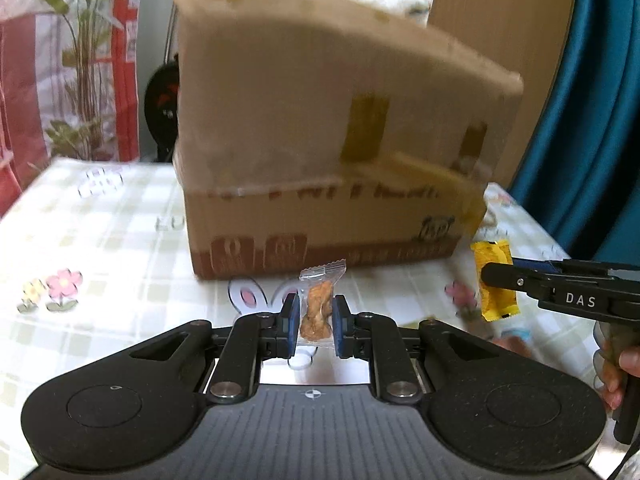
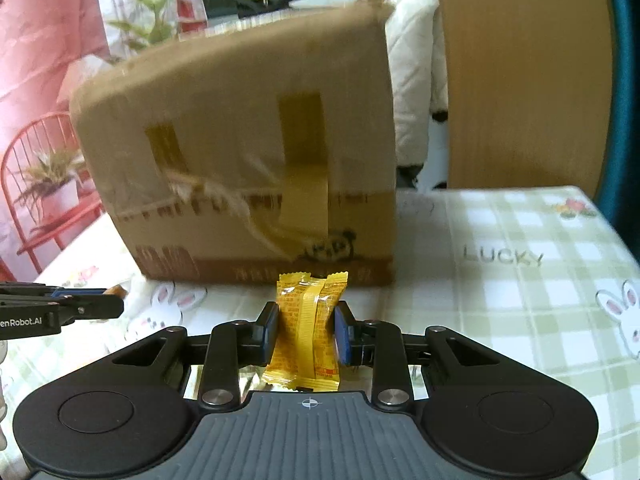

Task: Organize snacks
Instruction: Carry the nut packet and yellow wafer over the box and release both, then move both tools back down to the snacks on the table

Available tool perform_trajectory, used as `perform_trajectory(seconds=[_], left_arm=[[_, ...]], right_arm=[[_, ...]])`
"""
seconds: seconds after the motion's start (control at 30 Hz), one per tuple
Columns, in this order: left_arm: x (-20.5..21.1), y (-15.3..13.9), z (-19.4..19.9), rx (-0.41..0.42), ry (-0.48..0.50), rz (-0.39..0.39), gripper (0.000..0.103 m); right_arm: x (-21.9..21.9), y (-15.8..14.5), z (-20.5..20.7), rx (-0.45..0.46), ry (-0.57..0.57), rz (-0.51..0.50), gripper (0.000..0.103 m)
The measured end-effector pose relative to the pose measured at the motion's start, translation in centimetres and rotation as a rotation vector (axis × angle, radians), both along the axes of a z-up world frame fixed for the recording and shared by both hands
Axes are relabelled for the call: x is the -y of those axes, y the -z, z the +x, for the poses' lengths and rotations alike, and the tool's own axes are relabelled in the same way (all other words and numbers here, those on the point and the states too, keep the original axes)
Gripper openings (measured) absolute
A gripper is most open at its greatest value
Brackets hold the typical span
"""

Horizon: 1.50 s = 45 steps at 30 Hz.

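My left gripper (image 1: 315,320) is shut on a clear-wrapped brown snack (image 1: 318,308) and holds it upright above the table, in front of the cardboard box (image 1: 320,152). My right gripper (image 2: 306,326) is shut on a yellow snack packet (image 2: 308,332), also in front of the box (image 2: 248,152). The right gripper with the yellow packet (image 1: 494,280) shows at the right of the left wrist view. The left gripper's fingers (image 2: 80,304) show at the left edge of the right wrist view. The box's open top is not visible from either view.
The table has a green-checked cloth with rabbits and flowers (image 2: 520,264). A wooden panel (image 2: 520,72) and a blue curtain stand behind the table at the right. A red chair with a potted plant (image 2: 44,184) is at the left.
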State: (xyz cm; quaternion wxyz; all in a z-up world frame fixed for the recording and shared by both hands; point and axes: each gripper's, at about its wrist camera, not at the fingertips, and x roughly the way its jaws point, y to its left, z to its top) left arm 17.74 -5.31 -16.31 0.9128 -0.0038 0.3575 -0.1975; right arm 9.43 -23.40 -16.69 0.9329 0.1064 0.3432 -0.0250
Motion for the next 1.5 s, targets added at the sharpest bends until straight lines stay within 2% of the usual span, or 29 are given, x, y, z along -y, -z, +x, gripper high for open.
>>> perform_trajectory(seconds=[0.43,0.6,0.73,0.83,0.97,1.13,1.17,1.2,1.27,1.5], left_arm=[[-0.2,-7.7,0.6,0.21,-0.022,-0.047,0.018],[0.3,-10.7,1.9,0.304,-0.023,-0.059,0.018],[1.1,-12.2,4.1,0.342,-0.028,-0.074,0.018],[1.6,-12.6,6.5,0.356,-0.037,-0.076,0.018],[2.3,-12.6,9.0,0.371,-0.029,-0.064,0.018],[3.4,-11.3,11.4,0.324,-0.032,-0.05,0.019],[3.6,-11.0,11.7,0.319,-0.035,-0.039,0.025],[3.6,-10.8,11.9,0.306,-0.038,-0.034,0.038],[3.2,-10.5,11.8,0.288,-0.049,-0.052,0.048],[1.0,-11.2,9.4,0.253,-0.072,-0.056,0.048]], right_arm=[[0.9,-9.0,-0.1,0.24,-0.011,-0.043,0.027],[1.7,-12.8,1.9,0.32,-0.027,-0.066,0.027],[2.4,-14.8,4.5,0.344,-0.032,-0.1,0.027],[3.1,-15.3,6.8,0.334,-0.031,-0.135,0.027],[4.1,-14.5,10.1,0.298,-0.014,-0.136,0.027],[4.6,-12.5,12.3,0.238,0.012,-0.113,0.029],[4.5,-12.2,12.3,0.235,0.016,-0.116,0.034],[4.4,-12.1,12.2,0.235,0.019,-0.117,0.037],[4.3,-11.9,11.5,0.241,0.018,-0.105,0.038],[4.1,-12.9,8.1,0.255,0.024,-0.066,0.038]])
